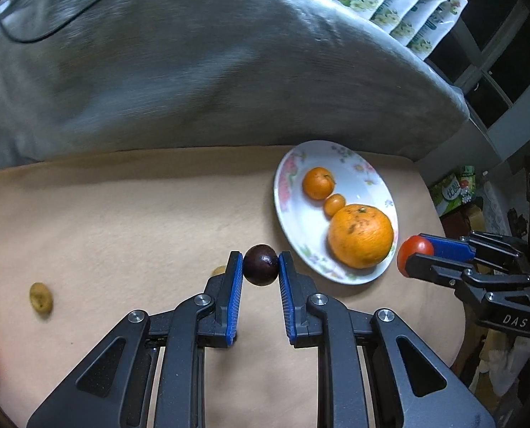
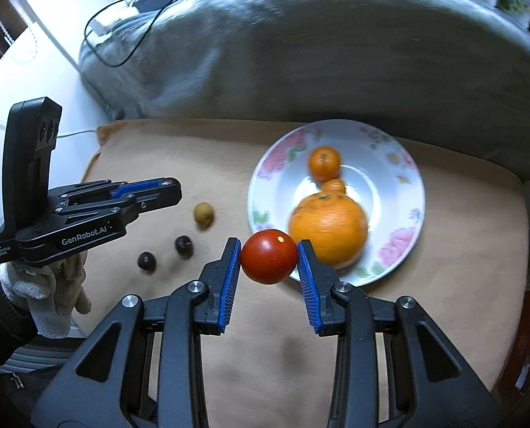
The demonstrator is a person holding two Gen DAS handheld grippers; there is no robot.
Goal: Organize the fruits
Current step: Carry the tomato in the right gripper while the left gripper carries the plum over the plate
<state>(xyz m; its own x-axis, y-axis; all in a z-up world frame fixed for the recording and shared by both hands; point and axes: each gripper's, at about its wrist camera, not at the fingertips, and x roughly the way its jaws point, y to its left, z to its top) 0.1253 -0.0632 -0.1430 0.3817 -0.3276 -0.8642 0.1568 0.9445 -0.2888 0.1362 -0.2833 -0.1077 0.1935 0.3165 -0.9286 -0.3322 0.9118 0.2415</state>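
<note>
Right wrist view alone shows two dark round fruits point(image 2: 165, 254) lying on the tan cloth point(image 2: 265, 339); its right gripper point(image 2: 269, 262) clamps a red tomato point(image 2: 269, 262) beside the floral white plate point(image 2: 400, 249). The left gripper point(image 1: 260, 265) pinches a dark purple round fruit point(image 1: 260, 265).

1. The right gripper point(image 2: 269, 262) clamps a red tomato point(image 2: 269, 261) between its blue pads, above the tan cloth point(image 2: 461, 242).
2. Behind it, a flowered plate point(image 2: 404, 192) holds a big orange point(image 2: 331, 230) and two small ones.
3. The left gripper point(image 2: 170, 189), in a gloved hand point(image 2: 56, 285), seems to grip something dark.
4. Two dark fruits point(image 2: 184, 246) and a brownish one point(image 2: 203, 215) lie on the cloth.
</note>
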